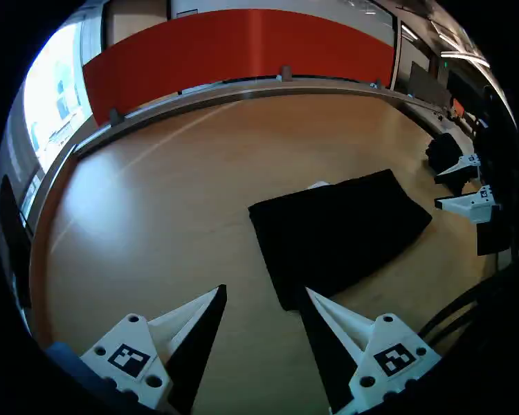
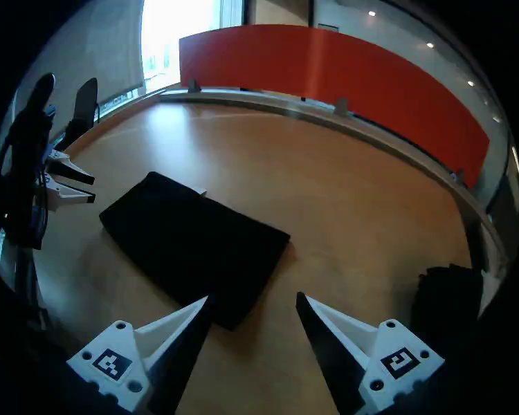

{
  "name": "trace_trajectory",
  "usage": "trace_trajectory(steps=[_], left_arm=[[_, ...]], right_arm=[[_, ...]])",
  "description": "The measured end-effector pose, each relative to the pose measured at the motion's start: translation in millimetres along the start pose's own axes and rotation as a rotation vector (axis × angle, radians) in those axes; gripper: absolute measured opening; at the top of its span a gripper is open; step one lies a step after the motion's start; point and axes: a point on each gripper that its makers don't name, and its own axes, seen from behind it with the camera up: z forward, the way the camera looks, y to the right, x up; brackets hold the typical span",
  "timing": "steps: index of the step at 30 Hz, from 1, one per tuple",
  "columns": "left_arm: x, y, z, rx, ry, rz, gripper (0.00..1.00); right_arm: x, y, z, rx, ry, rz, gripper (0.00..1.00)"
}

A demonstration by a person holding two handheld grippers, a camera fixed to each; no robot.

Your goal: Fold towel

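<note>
L gripper (image 1: 265, 289) & R gripper (image 2: 252, 297): fingers apart, empty; black towel (image 1: 339, 232) (folded flat) on wood table (image 1: 190, 194) btwn them.

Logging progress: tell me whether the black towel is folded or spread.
Folded, it seems: the towel lies as a compact, thick-edged rectangle on the table; its layers cannot be counted.

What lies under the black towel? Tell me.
The black towel lies flat on the wooden table. A small pale corner pokes out at one edge; the rest beneath is covered.
</note>
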Motion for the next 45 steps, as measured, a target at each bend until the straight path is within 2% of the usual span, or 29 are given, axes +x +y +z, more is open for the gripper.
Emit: trace_trajectory(steps=[17,29,38,45], left_arm=[[-22.1,-12.2,-37.0,0.068,0.037,-0.077,0.73],[-41.9,-15.7,-62.3,0.114,0.068,-0.138,0.73],[-49.3,-20.3,-81.4,0.146,0.105,-0.166,0.73],[-54.6,-24.5,-92.6,0.177,0.128,-0.184,0.73]], right_arm=[[-6.0,-10.7,5.0,0.067,-0.024,-0.087,0.89],[-11.7,-14.1,11.2,0.119,-0.063,-0.157,0.88],[-22.9,-19.2,15.2,0.165,-0.110,-0.217,0.79],[-30.4,-23.1,19.4,0.192,-0.145,-0.251,0.63]])
